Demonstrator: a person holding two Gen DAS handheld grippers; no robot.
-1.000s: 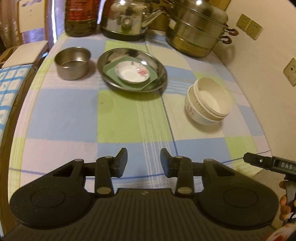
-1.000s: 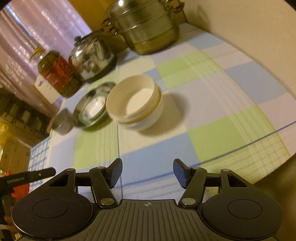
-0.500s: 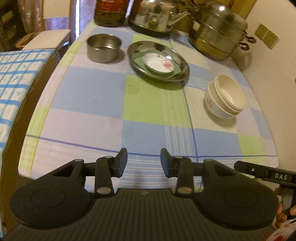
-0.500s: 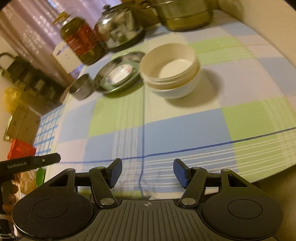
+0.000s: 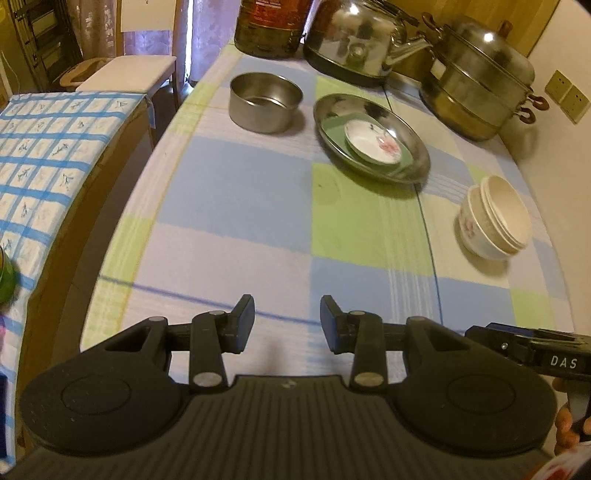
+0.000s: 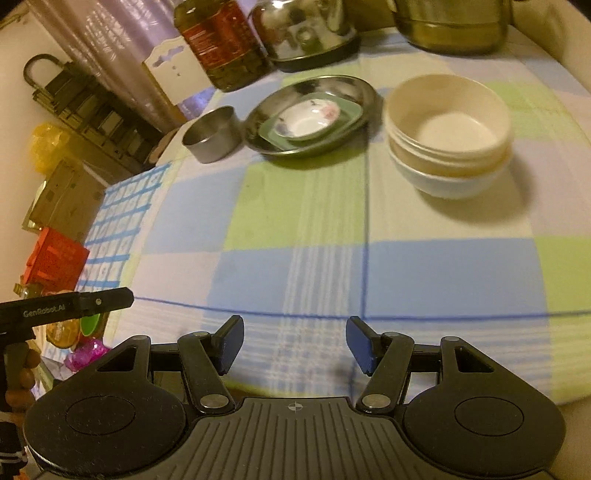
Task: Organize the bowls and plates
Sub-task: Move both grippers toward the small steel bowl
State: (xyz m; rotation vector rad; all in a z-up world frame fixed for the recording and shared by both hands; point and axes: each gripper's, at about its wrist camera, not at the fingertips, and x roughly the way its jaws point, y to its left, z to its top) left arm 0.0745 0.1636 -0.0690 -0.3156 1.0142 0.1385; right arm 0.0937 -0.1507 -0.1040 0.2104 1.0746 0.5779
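Observation:
A steel plate [image 5: 413,170] [image 6: 343,88] holds a green square dish [image 5: 404,157] [image 6: 351,112] with a small white flowered saucer [image 5: 373,142] [image 6: 308,118] on it. A stack of cream bowls [image 5: 493,218] [image 6: 448,131] stands to its right. A small steel bowl [image 5: 264,101] [image 6: 210,134] stands to its left. My left gripper [image 5: 287,323] is open and empty above the table's near edge. My right gripper [image 6: 294,345] is open and empty, also near the front edge, well short of the bowls.
A checked cloth [image 5: 240,184] covers the table. At the back stand a jar [image 5: 271,26] [image 6: 221,40], a steel kettle [image 5: 358,40] [image 6: 303,29] and a steamer pot [image 5: 476,88]. A lower table with blue check cloth [image 5: 44,147] lies at the left. A wall is at the right.
Both grippers have pulled back from the dishes toward the table's front edge and stayed open. The dishes have not moved.

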